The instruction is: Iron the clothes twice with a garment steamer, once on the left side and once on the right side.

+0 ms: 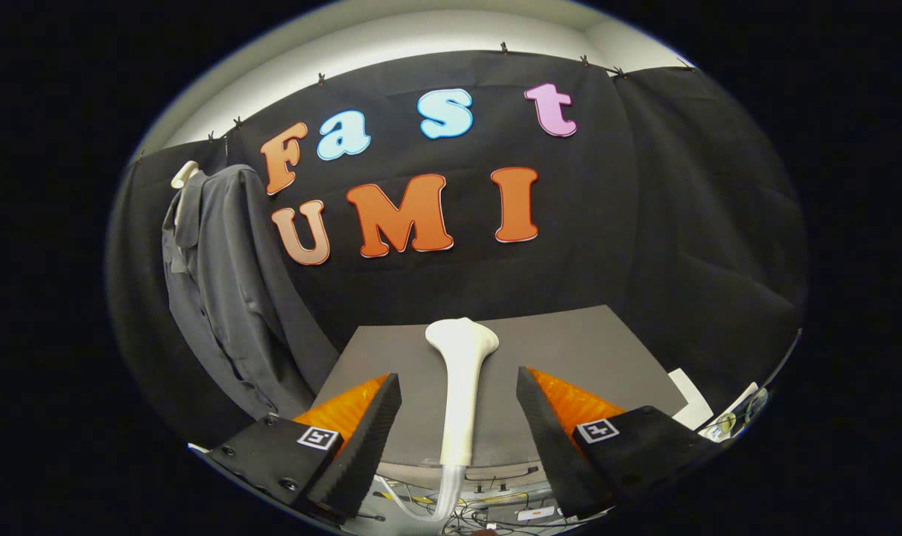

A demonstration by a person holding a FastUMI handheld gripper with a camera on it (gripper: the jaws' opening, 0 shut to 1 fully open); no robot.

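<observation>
From the claw's camera we've got a dark gray table (570, 350) backed by black cloth walls (644, 246). One white garment steamer (459, 387) lies on it, between the fingers of our claw (458, 406), which is spread wide and touching nothing. One gray shirt (223, 290) hangs on a pale hanger (183, 175) beyond the left finger, well apart from the steamer.

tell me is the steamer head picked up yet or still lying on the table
Lying on the table. The steamer head rests flat between the open tool's fingers, with a gap on each side; neither presses on it.
</observation>
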